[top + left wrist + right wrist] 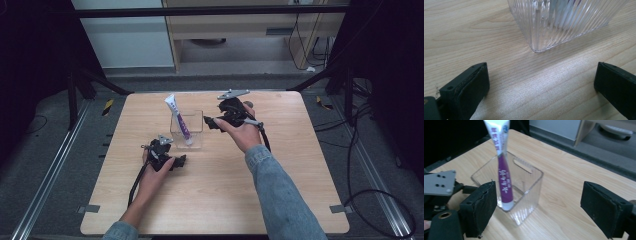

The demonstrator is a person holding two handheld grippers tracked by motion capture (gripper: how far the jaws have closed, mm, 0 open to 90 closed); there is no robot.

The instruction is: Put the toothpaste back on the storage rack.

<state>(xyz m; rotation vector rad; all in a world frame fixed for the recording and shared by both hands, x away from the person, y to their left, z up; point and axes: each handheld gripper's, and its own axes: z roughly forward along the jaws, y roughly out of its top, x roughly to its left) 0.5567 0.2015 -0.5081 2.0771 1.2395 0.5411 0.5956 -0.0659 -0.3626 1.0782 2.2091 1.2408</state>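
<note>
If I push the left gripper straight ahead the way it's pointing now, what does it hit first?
Most likely the clear ribbed container: its near corner sits just ahead of the left gripper, between the open jaws, with bare table in between. The tube stands inside it. The exact gap is hard to judge.

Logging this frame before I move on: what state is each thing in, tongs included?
Left tongs: open, nothing between the jaws, low over the table near the container's corner.
Right tongs: open, nothing held, beside the container.
Clear ribbed container: upright on the table, open at the top.
Purple and white tube: standing tilted inside the container, cap end down, flat end above the rim.
</note>
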